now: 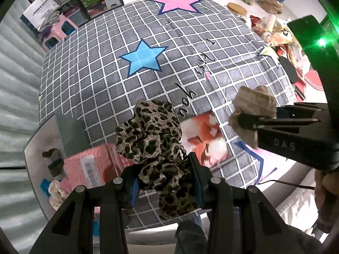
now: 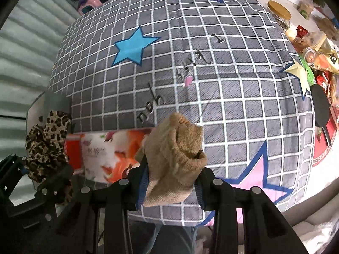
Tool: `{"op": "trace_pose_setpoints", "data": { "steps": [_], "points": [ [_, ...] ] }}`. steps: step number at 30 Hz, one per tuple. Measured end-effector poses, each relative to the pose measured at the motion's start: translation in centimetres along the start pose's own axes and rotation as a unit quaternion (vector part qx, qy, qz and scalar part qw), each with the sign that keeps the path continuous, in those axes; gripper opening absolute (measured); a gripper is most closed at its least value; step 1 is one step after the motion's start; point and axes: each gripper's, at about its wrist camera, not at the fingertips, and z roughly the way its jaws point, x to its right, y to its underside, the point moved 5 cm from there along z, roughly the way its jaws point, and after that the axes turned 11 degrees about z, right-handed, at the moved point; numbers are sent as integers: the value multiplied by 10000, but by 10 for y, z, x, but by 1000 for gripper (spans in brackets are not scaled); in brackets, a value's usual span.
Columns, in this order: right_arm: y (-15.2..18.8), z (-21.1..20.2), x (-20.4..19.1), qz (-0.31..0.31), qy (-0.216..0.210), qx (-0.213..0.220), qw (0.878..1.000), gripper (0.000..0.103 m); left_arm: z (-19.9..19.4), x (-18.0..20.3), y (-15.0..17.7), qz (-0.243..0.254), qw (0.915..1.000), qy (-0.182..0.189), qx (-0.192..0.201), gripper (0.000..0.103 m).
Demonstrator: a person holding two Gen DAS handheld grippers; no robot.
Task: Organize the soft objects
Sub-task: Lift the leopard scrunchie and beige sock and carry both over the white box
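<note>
Starting at the left edge of the left wrist view, a small cream scrunchie (image 1: 55, 192) with dots lies low down, near a pink packet (image 1: 84, 169). In the lower middle of that view the left gripper (image 1: 163, 182) is closed tight on a leopard-print scrunchie (image 1: 150, 135), which puffs up above the fingers and hangs a little below them. Behind it spreads a grey checked cloth (image 1: 106, 89) with a blue star (image 1: 143, 57) in the middle and a pink star (image 1: 178, 3) at the top. At the right of the frame the right gripper (image 1: 252, 122) comes in from the side, pinching a tan sock (image 1: 252, 101).

In the right wrist view, the leopard-print scrunchie (image 2: 46, 146) sits at the left edge in the other tool. In the lower middle, the right gripper (image 2: 171, 182) squeezes the tan sock (image 2: 175, 158), held above the checked cloth (image 2: 243, 105). A jar with a wooden lid (image 2: 278, 10) stands at the upper right, beside a jumble of snack bags (image 2: 317, 50).
</note>
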Motion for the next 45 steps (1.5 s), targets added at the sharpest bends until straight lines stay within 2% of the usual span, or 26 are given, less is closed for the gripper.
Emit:
{"op": "trace_pose_setpoints", "data": {
  "steps": [10, 21, 27, 32, 45],
  "points": [
    [41, -10, -35, -287, 34, 19, 9996, 39, -22, 3, 41, 342, 9991, -64, 258, 44],
    [84, -11, -85, -851, -102, -80, 9963, 39, -36, -27, 88, -27, 9991, -185, 373, 44],
    [104, -6, -119, -1322, -147, -222, 9909, 39, -42, -56, 115, -489, 9974, -341, 411, 43],
    [121, -6, -157, -1881, -222, -308, 9814, 39, -47, -86, 139, -1053, 9923, -460, 453, 43],
    [144, -10, -242, -3022, -350, -391, 9518, 39, -46, -166, 201, -2496, 9649, -745, 336, 43]
  ]
}}
